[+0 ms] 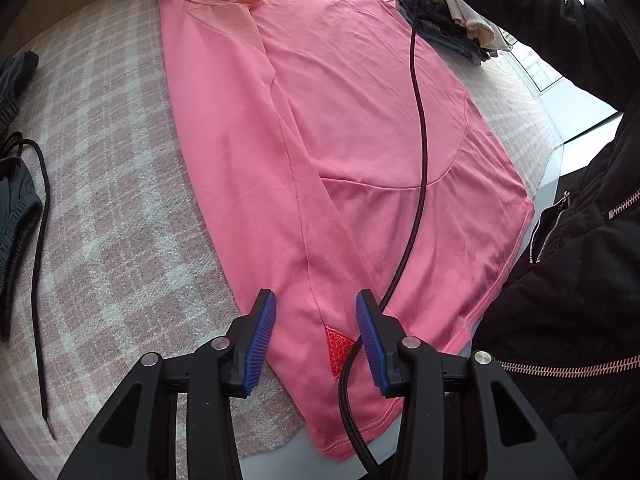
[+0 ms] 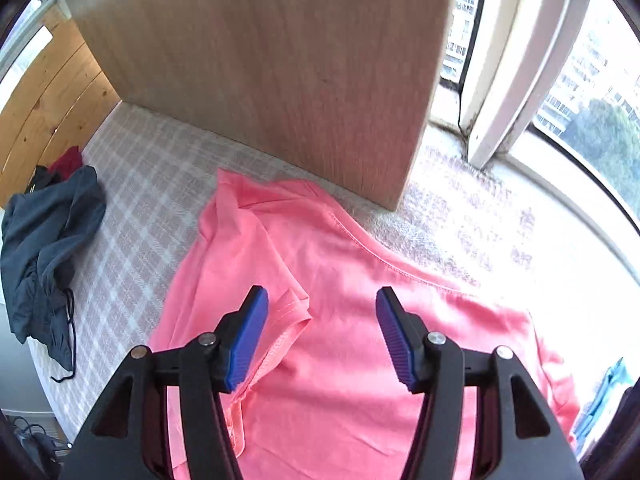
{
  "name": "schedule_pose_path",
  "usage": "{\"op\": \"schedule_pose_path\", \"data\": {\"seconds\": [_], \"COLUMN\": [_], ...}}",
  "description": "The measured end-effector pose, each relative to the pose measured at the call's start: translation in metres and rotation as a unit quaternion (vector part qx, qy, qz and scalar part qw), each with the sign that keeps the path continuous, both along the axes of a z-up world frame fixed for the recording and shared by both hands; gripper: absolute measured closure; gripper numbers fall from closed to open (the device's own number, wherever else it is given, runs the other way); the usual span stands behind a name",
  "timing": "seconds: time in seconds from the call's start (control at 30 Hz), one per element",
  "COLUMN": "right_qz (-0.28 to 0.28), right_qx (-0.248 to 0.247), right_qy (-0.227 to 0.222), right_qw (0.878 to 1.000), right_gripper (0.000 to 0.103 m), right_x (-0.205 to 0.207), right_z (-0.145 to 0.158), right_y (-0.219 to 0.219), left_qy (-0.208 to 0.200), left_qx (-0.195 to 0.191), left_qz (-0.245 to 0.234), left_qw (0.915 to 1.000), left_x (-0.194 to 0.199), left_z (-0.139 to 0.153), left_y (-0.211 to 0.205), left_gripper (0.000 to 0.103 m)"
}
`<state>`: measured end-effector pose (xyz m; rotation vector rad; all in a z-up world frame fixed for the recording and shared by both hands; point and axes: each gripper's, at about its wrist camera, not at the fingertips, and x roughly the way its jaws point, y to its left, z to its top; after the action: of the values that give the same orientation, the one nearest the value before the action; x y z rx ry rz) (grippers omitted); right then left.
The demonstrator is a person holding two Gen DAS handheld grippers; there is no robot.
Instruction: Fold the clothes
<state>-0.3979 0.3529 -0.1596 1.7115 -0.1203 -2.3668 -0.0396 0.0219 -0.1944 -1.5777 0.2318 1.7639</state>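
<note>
I saw pink shirt (image 1: 360,128) flat on checked cover (image 1: 112,208); left gripper (image 1: 316,320) and right gripper (image 2: 322,320) hovered over it, both gaped wide, gripped nothing

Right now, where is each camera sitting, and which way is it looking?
Left wrist: rides on the left gripper, looking along the pink shirt toward a clothes pile; open blue jaws, a black cable and the person's black jacket show.
Right wrist: rides on the right gripper, facing a wooden panel and window; only its open jaws show.
Both see the pink shirt, checked cover and dark garment.
</note>
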Motion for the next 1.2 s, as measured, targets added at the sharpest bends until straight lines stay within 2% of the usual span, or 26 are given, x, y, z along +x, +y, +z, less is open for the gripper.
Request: {"op": "schedule_pose_path", "data": {"seconds": [0.13, 0.17, 0.2, 0.23, 0.33, 0.43, 0.57, 0.63, 0.67, 0.7, 0.73, 0.77, 0.83, 0.9, 1.03, 1.1, 1.17, 1.2], "right_qz": [0.010, 0.018, 0.025, 0.031, 0.047, 0.038, 0.016, 0.005, 0.001, 0.002, 0.011, 0.036, 0.080, 0.097, 0.105, 0.098, 0.125, 0.144], "right_qx": [-0.004, -0.008, -0.010, -0.010, 0.000, 0.077, 0.091, 0.098, 0.097, 0.089, 0.079, 0.066, 0.066, 0.092, 0.128, 0.104, 0.080, 0.051], "right_qy": [-0.024, -0.028, -0.031, -0.032, -0.032, -0.026, 0.003, 0.017, 0.032, 0.059, 0.076, 0.074, 0.045, 0.029, 0.019, 0.040, 0.047, 0.037], "right_qw": [1.000, 0.999, 0.999, 0.999, 0.998, 0.996, 0.996, 0.995, 0.995, 0.994, 0.994, 0.994, 0.994, 0.991, 0.986, 0.989, 0.988, 0.988], "right_gripper": [0.048, 0.062, 0.094, 0.100, 0.100, 0.100, 0.098, 0.089, 0.078, 0.076, 0.076, 0.076, 0.076, 0.076, 0.076, 0.076, 0.076, 0.076], "right_x": [-0.003, -0.001, 0.001, 0.004, 0.013, 0.014, 0.016, 0.017, 0.018, 0.020, 0.021, 0.020, 0.013, 0.014, 0.020, 0.041, 0.081, 0.107], "right_z": [-0.012, -0.013, -0.012, -0.009, -0.001, -0.008, 0.002, 0.007, 0.013, 0.025, 0.032, 0.034, 0.021, 0.006, -0.011, 0.017, 0.037, 0.039], "right_y": [-0.004, -0.007, -0.009, -0.012, -0.019, -0.019, -0.020, -0.021, -0.023, -0.027, -0.034, -0.045, -0.069, -0.080, -0.098, -0.098, -0.106, -0.110], "left_qy": [0.001, 0.002, 0.002, 0.003, 0.003, 0.004, 0.004, 0.005, 0.006, 0.006, 0.007, 0.008, 0.008, 0.005, 0.012, 0.014, 0.026, 0.032], "left_qx": [-0.006, -0.006, -0.007, -0.006, -0.004, -0.002, 0.002, 0.003, 0.003, 0.002, 0.002, 0.001, 0.001, -0.008, -0.038, -0.040, -0.041, -0.040], "left_qz": [-0.003, -0.004, -0.004, -0.004, -0.005, -0.006, -0.003, -0.001, 0.001, 0.002, 0.004, 0.005, 0.014, 0.030, 0.106, 0.148, 0.165, 0.172], "left_qw": [1.0000, 1.0000, 1.0000, 1.0000, 1.0000, 1.0000, 1.0000, 1.0000, 1.0000, 1.0000, 1.0000, 1.0000, 0.9999, 0.9995, 0.9935, 0.9880, 0.9851, 0.9838], "left_x": [0.000, 0.000, 0.000, 0.000, 0.000, 0.000, 0.001, 0.002, 0.002, 0.002, 0.003, 0.004, 0.005, 0.009, 0.024, 0.035, 0.046, 0.051], "left_z": [0.000, -0.001, -0.001, -0.001, -0.002, -0.002, -0.003, -0.003, -0.003, -0.003, -0.003, -0.003, -0.003, -0.002, 0.011, 0.021, 0.029, 0.032], "left_y": [0.005, 0.005, 0.006, 0.007, 0.007, 0.007, 0.008, 0.008, 0.008, 0.008, 0.008, 0.008, 0.006, 0.000, -0.042, -0.063, -0.075, -0.080], "left_gripper": [0.062, 0.062, 0.062, 0.062, 0.061, 0.059, 0.058, 0.058, 0.058, 0.058, 0.058, 0.058, 0.058, 0.058, 0.060, 0.060, 0.060, 0.060]}}
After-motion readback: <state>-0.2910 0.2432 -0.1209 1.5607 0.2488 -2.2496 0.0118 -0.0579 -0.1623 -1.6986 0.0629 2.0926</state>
